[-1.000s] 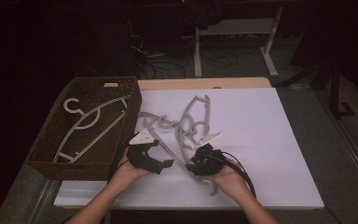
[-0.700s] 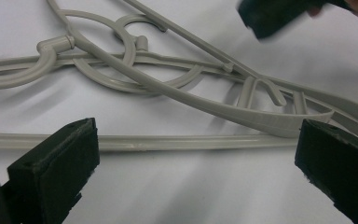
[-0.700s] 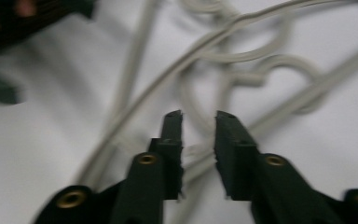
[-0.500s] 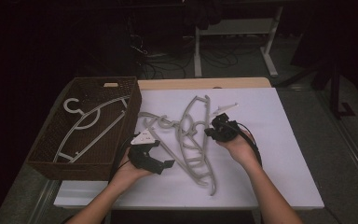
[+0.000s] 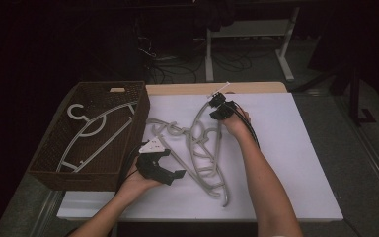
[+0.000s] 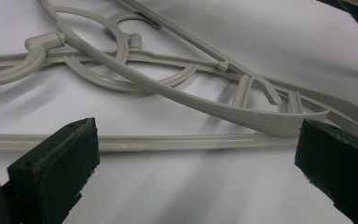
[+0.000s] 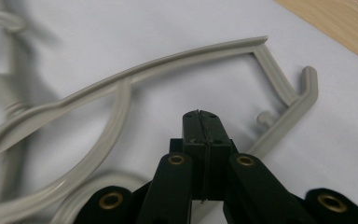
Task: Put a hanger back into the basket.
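High view: a white sheet (image 5: 286,163) covers the table, and a loose pile of grey plastic hangers (image 5: 205,153) lies across its middle, their arms and hooks overlapping. To the left stands a dark woven basket (image 5: 54,163) with one more pale hanger (image 5: 91,133) lying inside it. The left gripper (image 5: 170,163) sits low at the near left side of the pile, just beside the basket's corner, its jaws standing wide apart. The right gripper (image 5: 216,101) is out at the far end of the pile, close to the wooden strip (image 5: 256,88) along the table's far edge.

Left gripper view: the two black pads (image 6: 58,163) are spread wide, with a straight hanger bar (image 6: 177,141) running across the white sheet in the gap between them; neither pad presses on it.

Right gripper view: the jaws have just closed and now meet flat against each other with nothing between them. The right gripper (image 7: 204,122) hovers over the end of one hanger (image 7: 279,93), whose small hook and corner lie just beyond its tip on the sheet
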`<state>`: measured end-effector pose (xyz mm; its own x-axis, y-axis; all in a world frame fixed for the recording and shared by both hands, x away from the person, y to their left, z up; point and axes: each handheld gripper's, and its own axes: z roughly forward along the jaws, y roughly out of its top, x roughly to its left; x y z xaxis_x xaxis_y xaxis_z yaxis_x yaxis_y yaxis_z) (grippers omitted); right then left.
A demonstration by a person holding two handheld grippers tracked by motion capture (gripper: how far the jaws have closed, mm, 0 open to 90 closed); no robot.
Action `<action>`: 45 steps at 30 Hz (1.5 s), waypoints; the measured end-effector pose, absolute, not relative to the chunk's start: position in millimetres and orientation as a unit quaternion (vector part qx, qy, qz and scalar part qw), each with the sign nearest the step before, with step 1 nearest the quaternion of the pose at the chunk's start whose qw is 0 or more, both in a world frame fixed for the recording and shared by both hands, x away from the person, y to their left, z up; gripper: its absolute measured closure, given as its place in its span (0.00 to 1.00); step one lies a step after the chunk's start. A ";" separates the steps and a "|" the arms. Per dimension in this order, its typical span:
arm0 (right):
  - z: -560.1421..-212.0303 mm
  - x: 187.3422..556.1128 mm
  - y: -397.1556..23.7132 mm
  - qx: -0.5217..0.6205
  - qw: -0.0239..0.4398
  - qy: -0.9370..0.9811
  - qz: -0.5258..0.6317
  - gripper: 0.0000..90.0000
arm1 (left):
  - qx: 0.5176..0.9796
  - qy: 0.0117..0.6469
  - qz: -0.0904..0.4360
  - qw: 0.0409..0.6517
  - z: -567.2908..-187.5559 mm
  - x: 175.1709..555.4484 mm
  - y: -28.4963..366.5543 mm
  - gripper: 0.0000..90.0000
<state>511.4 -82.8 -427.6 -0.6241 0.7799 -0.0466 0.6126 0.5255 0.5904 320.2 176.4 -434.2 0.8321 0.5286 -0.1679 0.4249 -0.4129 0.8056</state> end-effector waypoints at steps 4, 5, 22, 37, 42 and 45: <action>-433.3 523.8 -79.7 0.412 0.168 0.861 0.245 0.99 | 0.839 0.284 0.055 0.462 -434.4 320.3 176.2 0.00; -434.7 525.4 -79.9 0.415 0.169 0.861 0.240 0.99 | 0.839 0.283 0.055 0.461 -434.6 320.4 176.0 0.00; -439.2 508.8 -117.6 0.452 0.180 0.857 0.171 0.99 | 0.842 0.284 0.056 0.456 -436.0 319.5 174.0 0.00; -437.3 452.6 -172.3 0.482 0.165 0.850 0.138 0.99 | 0.844 0.284 0.056 0.452 -437.6 319.2 172.5 0.00; -435.8 433.0 -186.7 0.484 0.160 0.842 0.174 0.99 | 0.844 0.283 0.056 0.451 -438.4 319.5 171.2 0.00; -428.0 416.9 -193.5 0.471 0.163 0.835 0.232 0.99 | 0.845 0.283 0.056 0.450 -438.6 320.0 171.4 0.00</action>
<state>416.9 -193.5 -428.0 -0.5036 0.8622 -0.0543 0.7102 0.4490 0.5422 320.0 171.4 -438.6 0.8337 0.5286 -0.1597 0.4276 -0.4351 0.7924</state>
